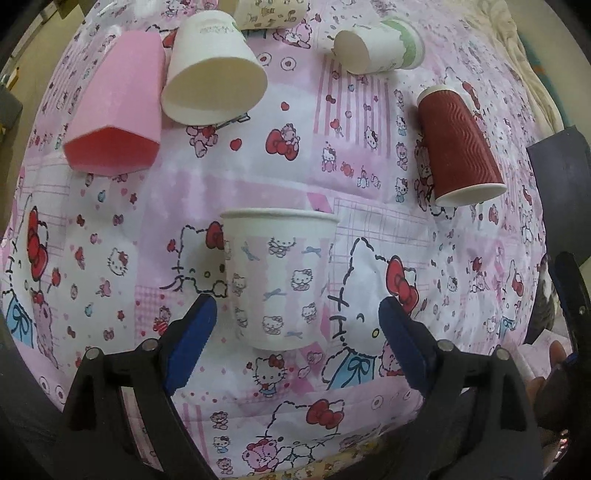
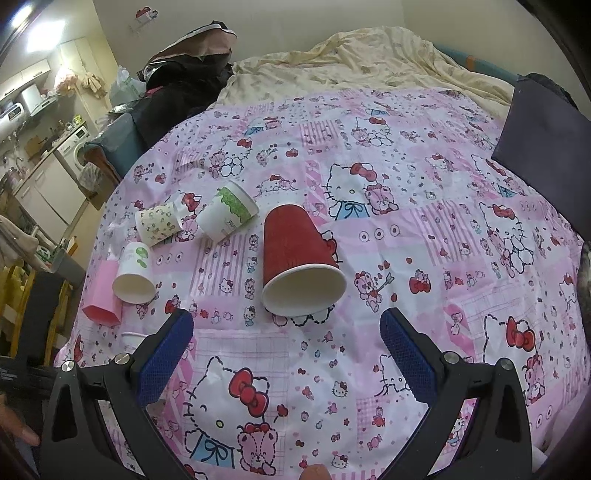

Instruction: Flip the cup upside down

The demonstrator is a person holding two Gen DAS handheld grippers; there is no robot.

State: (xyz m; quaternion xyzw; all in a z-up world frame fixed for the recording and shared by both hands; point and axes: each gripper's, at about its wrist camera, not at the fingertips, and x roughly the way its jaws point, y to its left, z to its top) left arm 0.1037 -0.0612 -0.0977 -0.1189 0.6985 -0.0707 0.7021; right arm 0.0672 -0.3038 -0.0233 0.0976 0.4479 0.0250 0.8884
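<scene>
A white Hello Kitty paper cup (image 1: 279,280) stands upright, mouth up, on the pink Hello Kitty bedspread (image 1: 155,206). My left gripper (image 1: 297,317) is open, its blue fingertips either side of the cup's lower half and apart from it. A dark red ribbed cup (image 2: 297,258) lies on its side, mouth toward my right gripper (image 2: 286,332), which is open and empty just short of it. The red cup also shows in the left wrist view (image 1: 458,144).
A pink carton (image 1: 118,107), a plain white cup (image 1: 214,74), a green-trimmed cup (image 1: 380,48) and a patterned cup (image 1: 269,13) lie on their sides at the back. A dark board (image 2: 546,144) rests at the right edge. A cream duvet (image 2: 369,62) is bunched behind.
</scene>
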